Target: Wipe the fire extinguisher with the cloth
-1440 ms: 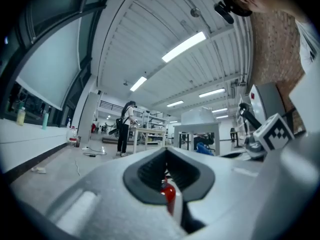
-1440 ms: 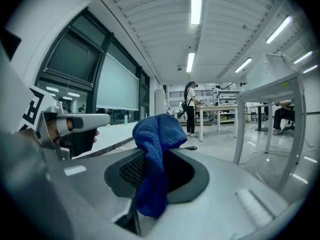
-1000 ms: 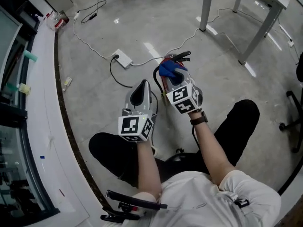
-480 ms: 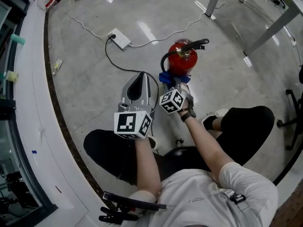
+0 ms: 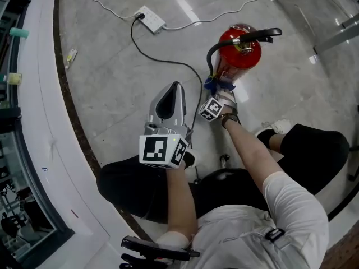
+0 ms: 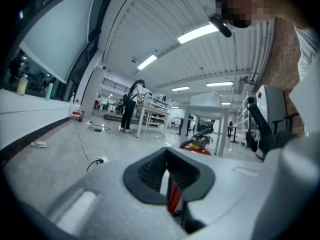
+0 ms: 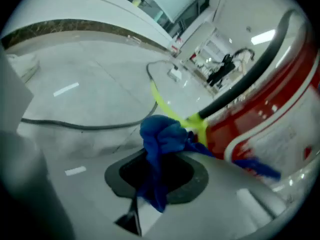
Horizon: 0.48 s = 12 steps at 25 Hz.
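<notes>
The red fire extinguisher (image 5: 240, 54) stands upright on the floor, its black handle and hose on top. My right gripper (image 5: 218, 93) is shut on a bunched blue cloth (image 5: 215, 85) and presses it against the near side of the cylinder, below the top. In the right gripper view the blue cloth (image 7: 162, 134) bulges out of the jaws beside the red and white body (image 7: 280, 99) and a yellow tag. My left gripper (image 5: 174, 89) hangs to the left of the extinguisher, shut and holding nothing. Past its tips the left gripper view shows the extinguisher (image 6: 197, 145).
A white power strip (image 5: 150, 18) lies on the grey floor, and its black cable (image 5: 168, 60) runs toward the extinguisher. A white curved ledge (image 5: 33, 94) borders the left side. The person's legs in black trousers (image 5: 314, 150) are close below.
The right gripper has slid the cloth from the extinguisher's top down its near side. The head view has tilted closer over the extinguisher. The left gripper has hardly moved.
</notes>
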Tool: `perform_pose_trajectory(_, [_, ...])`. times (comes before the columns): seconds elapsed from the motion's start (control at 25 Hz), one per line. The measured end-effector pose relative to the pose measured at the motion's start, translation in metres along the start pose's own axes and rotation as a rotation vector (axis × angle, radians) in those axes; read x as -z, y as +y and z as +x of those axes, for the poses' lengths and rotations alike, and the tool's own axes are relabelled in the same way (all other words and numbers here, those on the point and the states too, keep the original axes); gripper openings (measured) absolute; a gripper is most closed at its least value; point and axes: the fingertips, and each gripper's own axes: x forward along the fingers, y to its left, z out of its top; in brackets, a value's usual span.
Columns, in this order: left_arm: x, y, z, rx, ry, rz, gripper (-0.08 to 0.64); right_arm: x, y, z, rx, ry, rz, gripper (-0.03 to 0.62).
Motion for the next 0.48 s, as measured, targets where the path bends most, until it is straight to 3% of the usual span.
perform_pose_trajectory(0.12, [0.007,-0.006,0.005,-0.002,0.029,-0.003,0.0,0.024,0.012,0.016,-0.08,0.082,0.008,0.081])
perform_pose_trajectory(0.24, [0.01,-0.01,0.008,0.014,0.017,0.005,0.0,0.012,0.009,0.005,-0.177,0.046,0.083,0.081])
perform_pose_trajectory(0.36, [0.0,-0.015,0.007,0.021,-0.014,0.002,0.0,-0.023,-0.015,-0.066,-0.221,-0.143,0.242,0.083])
perform_pose_trajectory(0.48, [-0.016,-0.017,0.003,0.019,-0.049,-0.003,0.0,-0.069,-0.081,-0.177,-0.098,-0.403,0.35,0.081])
